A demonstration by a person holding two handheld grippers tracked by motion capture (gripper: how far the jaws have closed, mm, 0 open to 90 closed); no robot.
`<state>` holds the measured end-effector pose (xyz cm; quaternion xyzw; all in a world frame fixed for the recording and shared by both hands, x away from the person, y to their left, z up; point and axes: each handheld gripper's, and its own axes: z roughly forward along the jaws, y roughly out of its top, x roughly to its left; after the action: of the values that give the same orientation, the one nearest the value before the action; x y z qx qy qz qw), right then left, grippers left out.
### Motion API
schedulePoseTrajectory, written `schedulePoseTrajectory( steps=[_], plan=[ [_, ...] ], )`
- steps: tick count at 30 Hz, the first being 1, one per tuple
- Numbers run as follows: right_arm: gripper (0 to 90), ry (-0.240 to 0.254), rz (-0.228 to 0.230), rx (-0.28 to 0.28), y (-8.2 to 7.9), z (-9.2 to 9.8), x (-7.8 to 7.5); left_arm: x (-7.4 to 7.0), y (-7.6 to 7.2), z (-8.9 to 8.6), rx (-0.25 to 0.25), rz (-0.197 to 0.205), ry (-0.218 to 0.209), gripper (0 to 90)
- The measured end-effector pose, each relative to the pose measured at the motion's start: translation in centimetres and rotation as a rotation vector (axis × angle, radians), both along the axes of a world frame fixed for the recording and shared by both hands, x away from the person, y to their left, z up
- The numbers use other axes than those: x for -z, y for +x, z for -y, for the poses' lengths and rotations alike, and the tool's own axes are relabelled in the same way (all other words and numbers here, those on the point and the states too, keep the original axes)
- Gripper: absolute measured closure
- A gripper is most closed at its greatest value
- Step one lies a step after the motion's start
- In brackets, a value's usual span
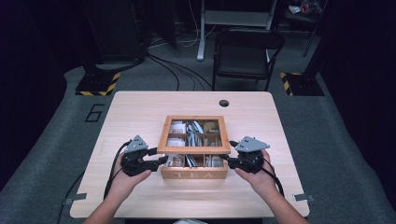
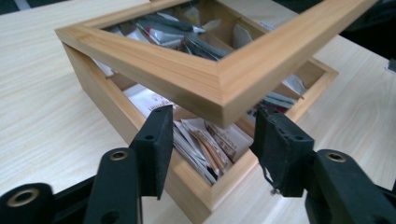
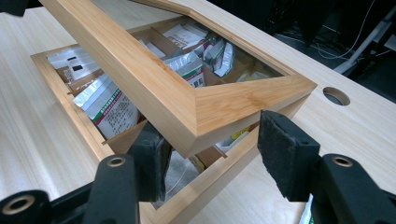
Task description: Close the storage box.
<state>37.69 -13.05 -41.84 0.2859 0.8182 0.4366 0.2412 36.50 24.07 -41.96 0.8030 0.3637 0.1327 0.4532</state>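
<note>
The tea box (image 1: 194,174) lid (image 1: 193,149) is part-raised at the tabletop's near edge, propped on both half-open grippers, left (image 1: 161,160) and right (image 1: 225,158), neither clamping it; full opening remains.

The high view looks forward and down from above the person's side, taking in the whole table (image 1: 140,107) and the floor beyond it. The 2 gripper views sit low and close, each looking past its own jaws at a near corner of the tea box (image 1: 194,175): the left corner (image 2: 219,88) and the right corner (image 3: 196,112). All 3 views share that box.
</note>
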Motion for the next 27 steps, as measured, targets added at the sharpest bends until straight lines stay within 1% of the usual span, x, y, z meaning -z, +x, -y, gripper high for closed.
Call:
schedulePoseTrajectory(
  steps=[1,2,3,4,5,6,7,8,10,11,13,15,16,17,19,20,21,22,23,24,25,27],
  plan=[
    [44.8,0.000,-0.002,-0.004,0.0,0.0,0.0,0.1,-0.1,0.0,0.002,-0.006,0.001,49.4],
    [44.7,0.005,-0.010,0.006,-0.1,0.0,0.1,0.1,-0.1,0.1,-0.002,-0.006,-0.003,51.5],
    [44.7,0.000,-0.004,0.000,0.0,0.0,0.2,0.1,-0.1,0.0,0.002,-0.017,-0.007,52.7],
    [44.7,0.002,-0.013,0.000,-0.1,0.0,0.3,0.0,-0.2,0.0,0.005,-0.022,-0.013,53.9],
    [44.7,-0.003,-0.012,-0.004,-0.1,0.0,0.4,0.0,-0.2,0.0,0.005,-0.023,-0.019,54.6],
    [44.7,-0.003,-0.015,0.002,-0.2,0.0,0.5,-0.1,-0.2,0.0,0.003,-0.028,-0.016,55.0],
    [44.8,-0.009,-0.010,-0.005,-0.1,0.0,0.6,0.0,-0.2,0.0,0.001,-0.031,-0.015,55.0],
    [44.9,-0.007,-0.016,-0.004,-0.2,0.0,0.6,0.0,-0.2,0.0,-0.001,-0.034,-0.017,55.0],
    [44.8,-0.002,-0.024,0.003,-0.2,0.0,0.7,0.1,-0.2,0.0,-0.015,-0.029,-0.016,55.0],
    [44.8,-0.008,-0.018,-0.004,-0.2,0.0,0.8,0.1,-0.2,-0.1,-0.024,-0.028,-0.016,55.0],
    [44.9,-0.007,-0.032,-0.006,-0.3,0.0,0.9,0.3,-0.1,-0.2,-0.023,-0.029,-0.021,54.7],
    [45.0,-0.006,-0.041,-0.005,-0.3,0.0,1.1,0.4,-0.2,-0.2,-0.020,-0.026,-0.012,54.8],
    [45.1,-0.011,-0.038,-0.011,-0.3,0.1,1.1,0.5,-0.3,-0.1,-0.017,-0.029,-0.011,54.7],
    [45.1,-0.006,-0.044,-0.005,-0.3,0.0,1.2,0.5,-0.2,-0.2,-0.015,-0.022,-0.006,54.7],
    [45.3,0.000,-0.056,-0.009,-0.3,0.1,1.3,0.7,-0.3,-0.2,-0.015,-0.020,-0.006,54.8],
    [45.6,0.010,-0.070,-0.008,-0.4,0.2,1.3,0.7,-0.3,-0.2,-0.009,-0.029,-0.004,54.8],
    [45.9,0.015,-0.068,-0.013,-0.4,0.3,1.4,0.7,-0.3,-0.2,-0.012,-0.022,-0.003,54.8],
    [45.9,0.024,-0.074,-0.009,-0.4,0.2,1.5,0.7,-0.3,-0.2,-0.010,-0.027,-0.006,54.8],
    [46.3,0.023,-0.086,-0.012,-0.4,0.3,1.5,0.7,-0.3,-0.2,-0.013,-0.015,-0.005,54.9],
    [46.5,0.031,-0.091,-0.013,-0.4,0.3,1.6,0.7,-0.3,-0.2,-0.014,-0.017,-0.011,54.9],
    [47.0,0.038,-0.108,-0.008,-0.5,0.3,1.7,0.7,-0.3,-0.2,-0.015,-0.014,-0.014,55.0],
    [48.3,0.040,-0.114,-0.013,-0.6,0.3,1.7,0.8,-0.3,-0.2,-0.014,-0.012,-0.011,55.0]
  ],
)
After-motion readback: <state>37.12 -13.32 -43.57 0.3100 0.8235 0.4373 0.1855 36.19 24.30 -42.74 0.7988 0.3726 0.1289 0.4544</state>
